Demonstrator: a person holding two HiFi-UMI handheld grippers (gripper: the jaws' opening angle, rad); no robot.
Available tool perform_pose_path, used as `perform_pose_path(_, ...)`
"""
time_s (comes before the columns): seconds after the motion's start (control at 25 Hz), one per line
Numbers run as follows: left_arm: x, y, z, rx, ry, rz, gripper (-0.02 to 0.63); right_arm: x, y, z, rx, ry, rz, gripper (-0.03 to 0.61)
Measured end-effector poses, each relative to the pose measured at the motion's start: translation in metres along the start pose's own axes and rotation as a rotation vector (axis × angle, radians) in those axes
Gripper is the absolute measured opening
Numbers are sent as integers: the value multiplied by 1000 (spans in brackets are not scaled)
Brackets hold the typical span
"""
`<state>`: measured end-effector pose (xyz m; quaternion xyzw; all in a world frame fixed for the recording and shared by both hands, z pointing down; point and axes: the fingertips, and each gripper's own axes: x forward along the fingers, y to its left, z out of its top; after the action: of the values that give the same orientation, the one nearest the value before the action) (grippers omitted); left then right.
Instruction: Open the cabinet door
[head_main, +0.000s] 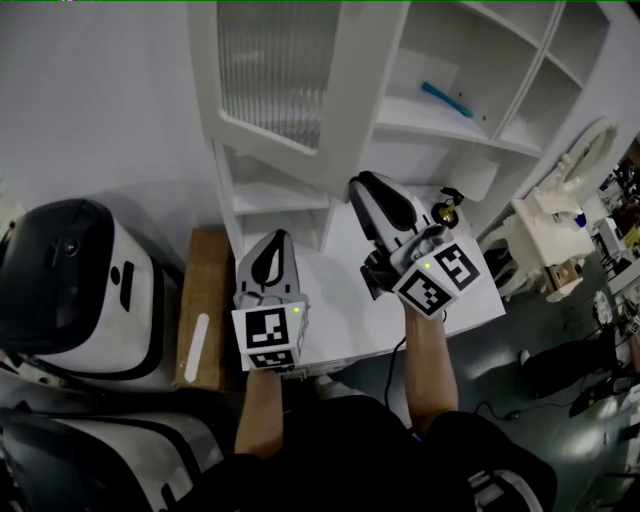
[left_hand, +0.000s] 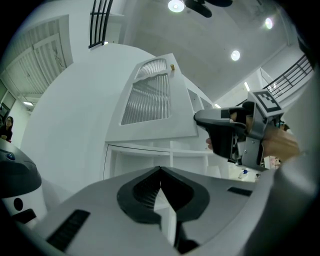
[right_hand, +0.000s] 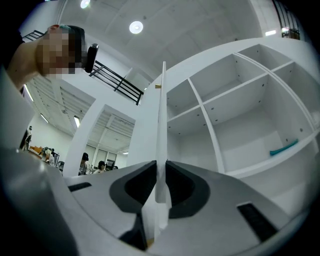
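White door (head_main: 270, 80) with ribbed glass stands swung out from the cabinet (head_main: 450, 60), which sits along the tabletop's (head_main: 350, 320) far edge. The right tongs (right_hand: 161, 175) pinch the door's free edge near its lower corner (the thin panel runs straight up between the pads). The left tongs (left_hand: 160, 172) are closed on nothing, above the tabletop's left edge, below the door. A teal item (head_main: 447, 100) lies on a shelf inside.

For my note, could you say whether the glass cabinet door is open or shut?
Open: the glass door stands swung off the exposed shelves, right tool gripping its edge.
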<state>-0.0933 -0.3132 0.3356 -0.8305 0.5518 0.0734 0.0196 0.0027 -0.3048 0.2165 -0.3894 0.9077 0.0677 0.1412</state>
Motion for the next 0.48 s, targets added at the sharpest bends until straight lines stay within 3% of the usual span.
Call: perform_pose_path(0.48,-42,20,6,19,2,-11,14,-2,46,2,-42,-24,-43,71)
